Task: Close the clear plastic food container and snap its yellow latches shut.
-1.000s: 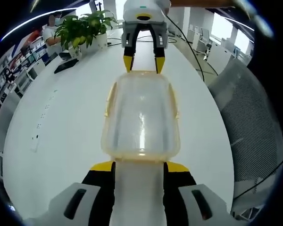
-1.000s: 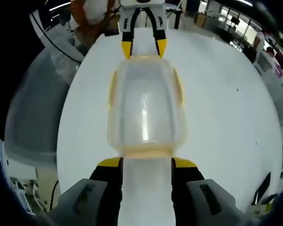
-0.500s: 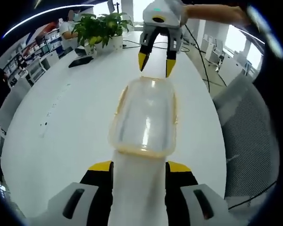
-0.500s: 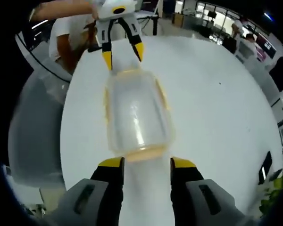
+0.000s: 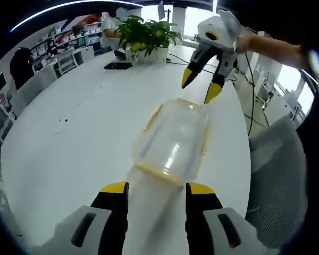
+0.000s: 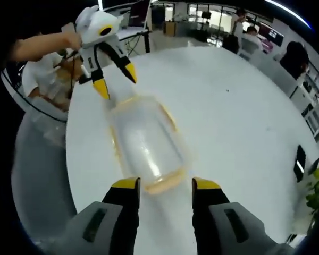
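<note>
Container lies on the white worktop between both tools, long axis running from one toward the other. Left tool gapes, empty, at one short end; right tool likewise released, just beside the opposite end.

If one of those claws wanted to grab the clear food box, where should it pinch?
Probably a short end of the clear container, from above: the left gripper and right gripper each face one, both open, and its yellow latches line the long sides.
</note>
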### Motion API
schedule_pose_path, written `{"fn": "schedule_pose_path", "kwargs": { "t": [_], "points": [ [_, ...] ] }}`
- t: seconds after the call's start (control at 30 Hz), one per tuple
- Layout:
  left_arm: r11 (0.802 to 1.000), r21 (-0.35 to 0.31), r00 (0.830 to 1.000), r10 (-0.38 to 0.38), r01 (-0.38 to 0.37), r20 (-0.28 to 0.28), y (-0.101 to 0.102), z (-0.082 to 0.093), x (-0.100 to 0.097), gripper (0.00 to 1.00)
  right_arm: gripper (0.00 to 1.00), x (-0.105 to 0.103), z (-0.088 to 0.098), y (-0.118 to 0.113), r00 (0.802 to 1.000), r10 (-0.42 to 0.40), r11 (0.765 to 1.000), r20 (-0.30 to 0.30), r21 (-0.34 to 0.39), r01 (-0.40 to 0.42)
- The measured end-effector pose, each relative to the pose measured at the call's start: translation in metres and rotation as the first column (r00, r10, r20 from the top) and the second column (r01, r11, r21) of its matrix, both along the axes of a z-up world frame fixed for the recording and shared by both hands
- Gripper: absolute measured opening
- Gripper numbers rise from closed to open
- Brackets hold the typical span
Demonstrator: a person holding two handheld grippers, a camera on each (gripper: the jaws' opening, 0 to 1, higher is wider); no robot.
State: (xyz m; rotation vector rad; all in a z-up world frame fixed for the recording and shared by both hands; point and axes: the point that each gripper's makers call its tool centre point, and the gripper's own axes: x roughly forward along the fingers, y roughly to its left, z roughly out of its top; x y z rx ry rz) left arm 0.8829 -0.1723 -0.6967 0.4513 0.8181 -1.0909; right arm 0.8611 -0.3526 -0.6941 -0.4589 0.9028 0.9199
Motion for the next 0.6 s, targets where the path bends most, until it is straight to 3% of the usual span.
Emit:
{"fn": "schedule_pose_path", "kwargs": {
  "t": [0.13, 0.3, 0.43, 0.6],
  "points": [
    [0.998, -0.01, 0.998, 0.067, -0.067, -0.015, 0.0, 0.0, 0.001, 0.36, 0.36, 0.001, -0.003, -0.002, 0.998, -0.068, 0.998, 0.002, -0.004, 0.068],
    [0.99, -0.024, 0.99, 0.135, -0.136, -0.036, -0.004, -0.002, 0.0, 0.35, 0.35, -0.002, -0.009, -0.001, 0.985, -0.171, 0.984, -0.033, 0.042, 0.173],
    [0.975, -0.065, 0.975, 0.206, -0.211, -0.081, -0.011, -0.003, 0.0, 0.34, 0.35, -0.003, -0.011, 0.002, 0.969, -0.237, 0.966, -0.071, 0.089, 0.243],
    [0.966, -0.077, 0.966, 0.24, -0.247, -0.1, -0.015, -0.008, 0.002, 0.34, 0.35, -0.001, -0.013, 0.005, 0.948, -0.301, 0.941, -0.1, 0.132, 0.313]
  ]
}}
